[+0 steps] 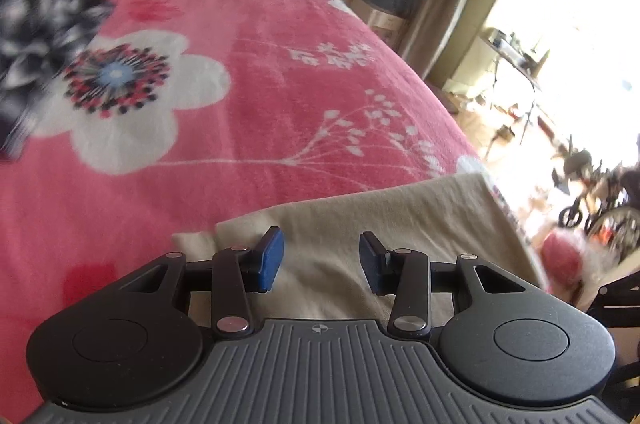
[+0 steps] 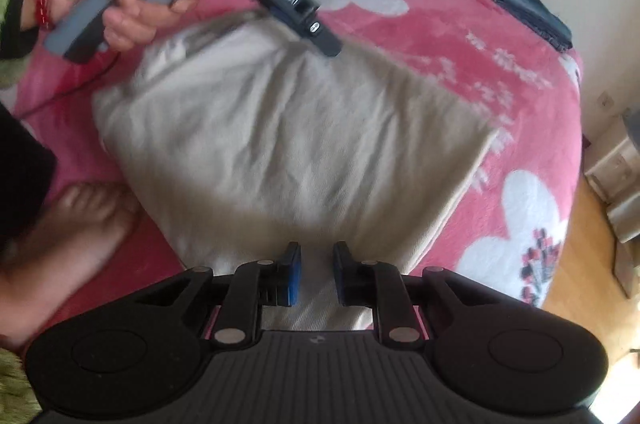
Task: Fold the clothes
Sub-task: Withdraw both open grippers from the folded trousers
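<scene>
- While the beige garment [image 2: 288,128] is lying part-folded on the near side of the pink blanket [image 1: 248,96], I am holding my left gripper [image 1: 321,260] spread above its left corner, nothing pinched.
- I am keeping my right gripper [image 2: 317,274] narrowly parted over the near edge, gripping nothing.
- I am aiming to pinch both corners evenly, lifting together so the fold is landing square.
- I am ignoring the patterned clothes [image 1: 36,32] far left.

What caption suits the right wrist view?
Right gripper, jaws open, above a folded beige garment on a pink floral blanket; left gripper opposite.
</scene>
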Demonstrator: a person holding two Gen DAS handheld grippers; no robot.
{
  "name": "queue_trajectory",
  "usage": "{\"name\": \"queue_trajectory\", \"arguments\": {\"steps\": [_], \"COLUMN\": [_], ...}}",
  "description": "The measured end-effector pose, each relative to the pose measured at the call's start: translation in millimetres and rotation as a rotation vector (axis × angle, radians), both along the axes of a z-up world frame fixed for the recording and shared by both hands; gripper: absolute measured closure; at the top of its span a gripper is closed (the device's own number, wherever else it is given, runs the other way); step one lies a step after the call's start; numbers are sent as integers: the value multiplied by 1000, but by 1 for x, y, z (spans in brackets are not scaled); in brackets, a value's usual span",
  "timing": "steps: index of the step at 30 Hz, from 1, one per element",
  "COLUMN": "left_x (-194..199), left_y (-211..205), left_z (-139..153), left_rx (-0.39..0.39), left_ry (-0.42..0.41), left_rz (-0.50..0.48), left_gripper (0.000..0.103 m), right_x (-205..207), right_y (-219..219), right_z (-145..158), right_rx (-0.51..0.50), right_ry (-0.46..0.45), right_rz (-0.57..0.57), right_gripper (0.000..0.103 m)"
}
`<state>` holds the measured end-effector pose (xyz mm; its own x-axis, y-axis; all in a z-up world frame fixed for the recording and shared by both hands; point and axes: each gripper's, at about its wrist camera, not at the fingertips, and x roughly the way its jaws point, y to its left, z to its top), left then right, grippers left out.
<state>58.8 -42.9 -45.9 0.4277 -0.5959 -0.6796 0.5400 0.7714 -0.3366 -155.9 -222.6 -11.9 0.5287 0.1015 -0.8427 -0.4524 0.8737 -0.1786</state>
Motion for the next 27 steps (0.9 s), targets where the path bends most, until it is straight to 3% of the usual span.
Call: {"name": "queue_trajectory", "arguments": {"steps": [2, 6, 9, 11, 14, 18, 21, 23, 27], "left_x": [-7, -28, -50, -67, -95, -124, -134, -137, -134], "left_y": [18, 61, 94, 111, 127, 128, 118, 111, 99], "left_z": [12, 36, 44, 42, 35, 17, 4, 0, -7], "left_rx": [-4, -10, -3, 8, -4, -37, -39, -33, -49], "left_ry": [-3, -32, -35, -29, -7, 1, -3, -15, -42], "left_rz": [47, 135, 188, 213, 239, 255, 247, 230, 192], "left_gripper": [58, 51, 50, 50, 49, 46, 45, 45, 44], "right_x": [-4, 11, 25, 38, 42, 47, 53, 62, 83], "right_y": [-1, 6, 18, 30, 41, 45, 49, 52, 65], "right_z": [15, 25, 9, -22, -19, 9, 28, 34, 32], "right_rx": [14, 139, 192, 129, 68, 86, 154, 218, 305], "right_ry": [-34, -57, -33, 16, 43, 53, 39, 40, 69], "right_rz": [2, 22, 31, 39, 60, 55, 37, 17, -23], "right_gripper": [84, 84, 84, 83, 83, 82, 74, 65, 62]}}
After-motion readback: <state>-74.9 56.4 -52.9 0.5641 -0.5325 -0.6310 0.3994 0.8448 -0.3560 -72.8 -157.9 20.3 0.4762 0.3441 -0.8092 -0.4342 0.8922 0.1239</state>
